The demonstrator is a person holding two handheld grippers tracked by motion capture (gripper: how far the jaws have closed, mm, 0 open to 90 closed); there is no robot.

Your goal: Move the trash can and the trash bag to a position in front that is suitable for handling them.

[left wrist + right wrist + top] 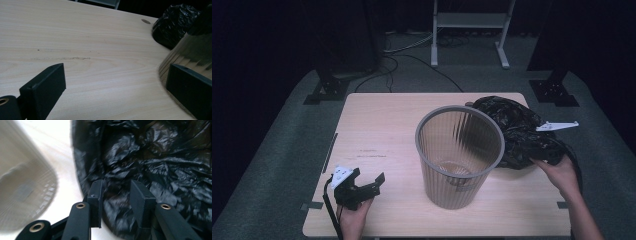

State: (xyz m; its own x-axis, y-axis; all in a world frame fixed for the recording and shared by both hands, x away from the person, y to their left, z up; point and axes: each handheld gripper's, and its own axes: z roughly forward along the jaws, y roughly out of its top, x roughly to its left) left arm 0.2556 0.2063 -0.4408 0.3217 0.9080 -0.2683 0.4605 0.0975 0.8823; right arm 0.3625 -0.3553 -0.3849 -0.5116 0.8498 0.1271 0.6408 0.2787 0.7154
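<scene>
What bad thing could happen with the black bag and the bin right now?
The right gripper has its jaws partly open around a fold of the crumpled black bag; thin plastic could slip out or tear. The bag lies against the empty mesh bin, so dragging it might tip the bin. The left gripper is open, not steadying it.

On the 1 wooden table point(377, 125) stands 1 ribbed waste bin point(459, 155), upright, right of centre. There is 1 crumpled black plastic bag point(517, 127), lying at the far right and touching the bin's right side. 2 grippers are in play: 1 left gripper point(368, 183) at the near left and 1 right gripper point(116, 195) at the bag. 2 hands show, 1 left hand point(354, 220) and 1 right hand point(562, 175).
</scene>
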